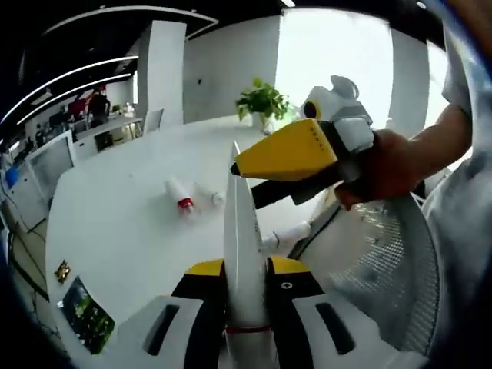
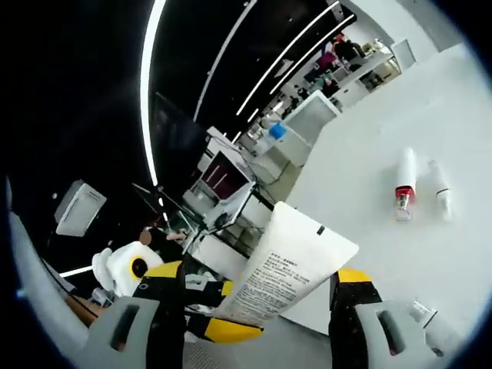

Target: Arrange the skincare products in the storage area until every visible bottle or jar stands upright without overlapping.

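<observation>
Two fingers of your left gripper (image 1: 247, 307) are clenched on a white tube (image 1: 244, 254), seen edge-on in the left gripper view. Its long axis runs straight up between the fingers, the crimped end pointing away from you and a thin red band low near the grip. Your right gripper (image 1: 286, 157), yellow-bodied, comes into that view from the right, and your hand (image 1: 382, 165) wraps its handle, forearm reaching in from the right edge. It hangs just beyond the tip of the tube, above the tabletop (image 1: 131, 223).

In the right gripper view, the same tube (image 2: 290, 265) shows its flat printed face between the right gripper's (image 2: 265, 307) fingers, which stand apart on either side of it. I cannot tell whether they press it. The left gripper (image 2: 165, 296) shows below the tube at the lower left.

Beyond the tube on the tabletop lie two small white bottles, both on their sides and side by side. One has a red band (image 1: 180, 195), the other is plain (image 1: 209, 195). Nearer the tube, a third white bottle (image 1: 286, 235) lies on its side beside a white mesh chair back (image 1: 384, 269). Far behind the tube stands a potted plant (image 1: 262, 104).
</observation>
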A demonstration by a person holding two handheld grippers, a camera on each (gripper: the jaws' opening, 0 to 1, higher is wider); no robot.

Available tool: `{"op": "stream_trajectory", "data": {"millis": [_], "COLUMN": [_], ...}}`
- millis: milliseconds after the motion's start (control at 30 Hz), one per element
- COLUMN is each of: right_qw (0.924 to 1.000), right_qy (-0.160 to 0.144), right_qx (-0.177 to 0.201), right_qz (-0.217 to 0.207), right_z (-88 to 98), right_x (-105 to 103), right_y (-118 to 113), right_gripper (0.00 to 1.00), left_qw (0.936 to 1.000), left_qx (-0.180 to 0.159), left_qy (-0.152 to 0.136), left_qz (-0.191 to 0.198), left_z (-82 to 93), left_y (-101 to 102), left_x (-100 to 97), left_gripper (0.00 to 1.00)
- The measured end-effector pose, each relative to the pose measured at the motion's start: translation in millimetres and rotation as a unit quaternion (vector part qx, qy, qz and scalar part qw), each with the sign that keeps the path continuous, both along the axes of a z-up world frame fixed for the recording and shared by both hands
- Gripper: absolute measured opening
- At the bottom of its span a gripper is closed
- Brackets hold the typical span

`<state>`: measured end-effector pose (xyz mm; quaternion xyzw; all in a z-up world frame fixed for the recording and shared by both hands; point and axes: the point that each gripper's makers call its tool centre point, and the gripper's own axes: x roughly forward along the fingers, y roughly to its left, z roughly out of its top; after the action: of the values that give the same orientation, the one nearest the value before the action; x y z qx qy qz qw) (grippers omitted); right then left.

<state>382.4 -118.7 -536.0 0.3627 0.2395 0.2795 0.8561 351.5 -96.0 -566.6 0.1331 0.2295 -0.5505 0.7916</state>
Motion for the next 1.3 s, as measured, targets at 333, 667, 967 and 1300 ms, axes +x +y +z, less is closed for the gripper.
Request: {"op": "stream_trajectory", "data": {"millis": [333, 667, 967, 1300], "right_qw": [0.9920, 0.9926, 0.9974, 0.9971], "right_qy": [0.052, 0.063, -0.008, -0.019], "right_qx": [0.089, 0.090, 0.071, 0.072], "right_qz": [-0.072, -0.052, -0.008, 0.014], "right_z": [-5.9, -14.6, 10.0, 13.6], "right_x": [11, 6, -1, -3], "right_y": [-1, 1, 11, 21], "right_gripper": [0.52, 0.44, 0.36, 0.37], "left_qw": [0.9988, 0.9978, 0.9971, 0.9971], "left_qx": [-0.021, -0.020, -0.021, -0.015], "left_qy": [-0.035, -0.046, -0.058, -0.060], "left_qz": [-0.026, -0.044, -0.045, -0.044], "left_z": [9.9, 9.7, 10.2, 10.1], "left_y": [-6, -9, -11, -10], "left_x": [-3.4, -8.5, -7.6, -9.2], "left_gripper": [0.18, 0.18, 0.19, 0.18]}}
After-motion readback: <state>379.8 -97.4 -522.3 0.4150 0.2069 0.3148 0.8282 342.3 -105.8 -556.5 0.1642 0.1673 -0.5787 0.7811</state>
